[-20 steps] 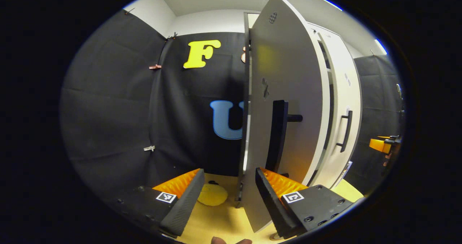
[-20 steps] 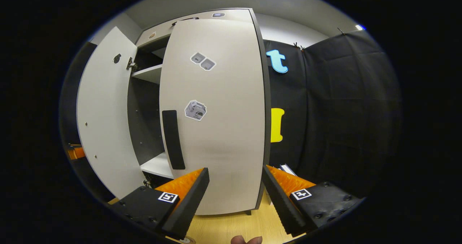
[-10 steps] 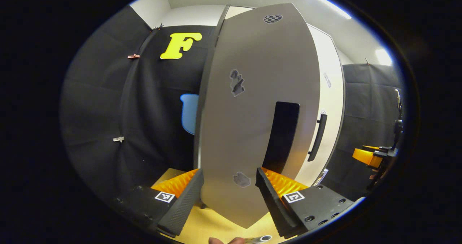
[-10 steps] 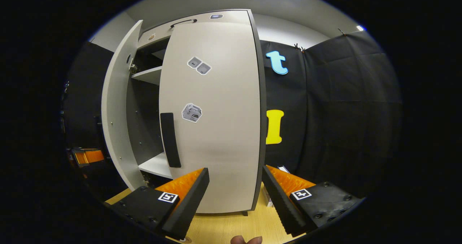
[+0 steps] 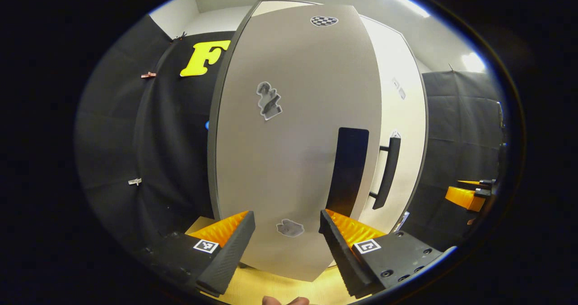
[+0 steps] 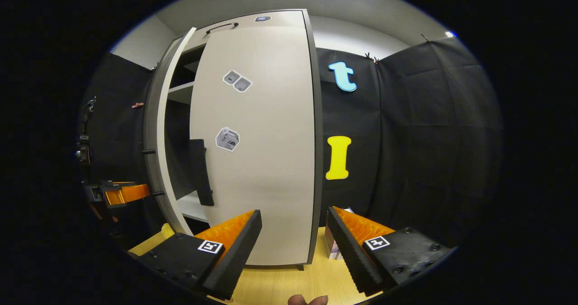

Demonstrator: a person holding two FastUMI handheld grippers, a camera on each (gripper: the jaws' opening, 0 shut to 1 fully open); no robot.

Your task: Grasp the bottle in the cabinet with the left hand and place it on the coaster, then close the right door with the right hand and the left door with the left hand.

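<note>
Both jaws spread, empty: left hand-held gripper (image 5: 287,246) facing left door (image 5: 293,129); right hand-held gripper (image 6: 293,246) facing right door (image 6: 257,138).

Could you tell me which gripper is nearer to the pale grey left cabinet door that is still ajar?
Left. The left gripper sits right at the pale grey left cabinet door, jaws open around its lower face. The right gripper faces the closed right door, farther away.

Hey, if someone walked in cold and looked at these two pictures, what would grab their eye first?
The tall pale cabinet: its left door with stickers looms across the left gripper view, right in front of the open left tongs. In the right gripper view the right door looks shut, while the left door stands ajar, showing dark shelves behind it, above the open right tongs.
</note>
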